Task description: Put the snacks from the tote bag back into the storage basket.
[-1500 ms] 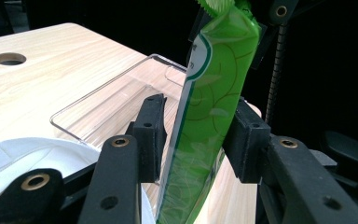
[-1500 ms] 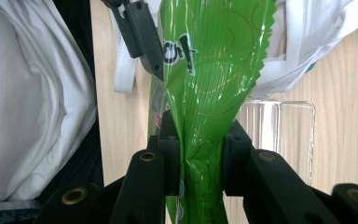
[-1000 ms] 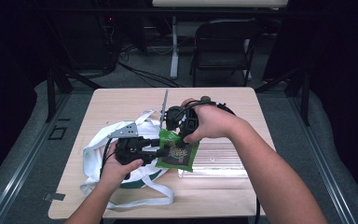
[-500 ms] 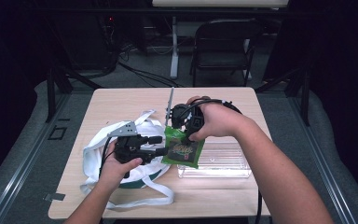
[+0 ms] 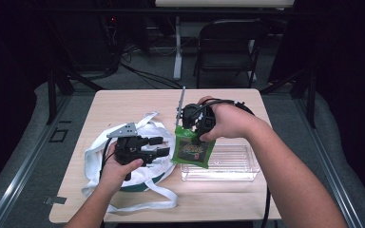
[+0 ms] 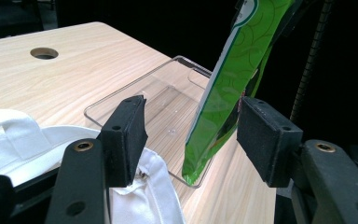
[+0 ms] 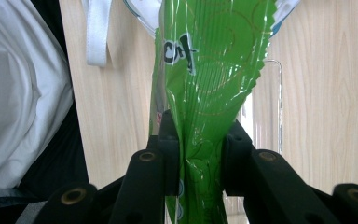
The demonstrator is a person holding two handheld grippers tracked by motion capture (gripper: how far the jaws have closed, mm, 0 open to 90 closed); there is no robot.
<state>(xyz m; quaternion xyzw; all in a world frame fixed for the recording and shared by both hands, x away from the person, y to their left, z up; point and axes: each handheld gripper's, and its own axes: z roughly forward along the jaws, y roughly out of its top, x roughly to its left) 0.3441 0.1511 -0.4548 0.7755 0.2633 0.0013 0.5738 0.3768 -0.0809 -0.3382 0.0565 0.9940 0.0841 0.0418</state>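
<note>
Now the green snack packet (image 5: 190, 149) hangs by its top edge above the near end of the clear plastic tray (image 5: 233, 166), pinched in the right gripper (image 5: 193, 134). The left gripper (image 5: 164, 146) (resting over the white cloth bag (image 5: 97, 152)) has just been opening; the packet sits between its pads, untouched.

The room is dark, and the light falls mostly on the table (image 5: 123, 102), which stands in the middle of the frame and has a pale wooden top with a round hole (image 6: 44, 52) in it. Behind the table, in the upper right part, there is a black folding chair (image 5: 228, 45). Cables (image 5: 142, 73) lie on the grey floor (image 5: 38, 156) in the upper left. A white table leg (image 5: 177, 47) stands at the upper centre.
</note>
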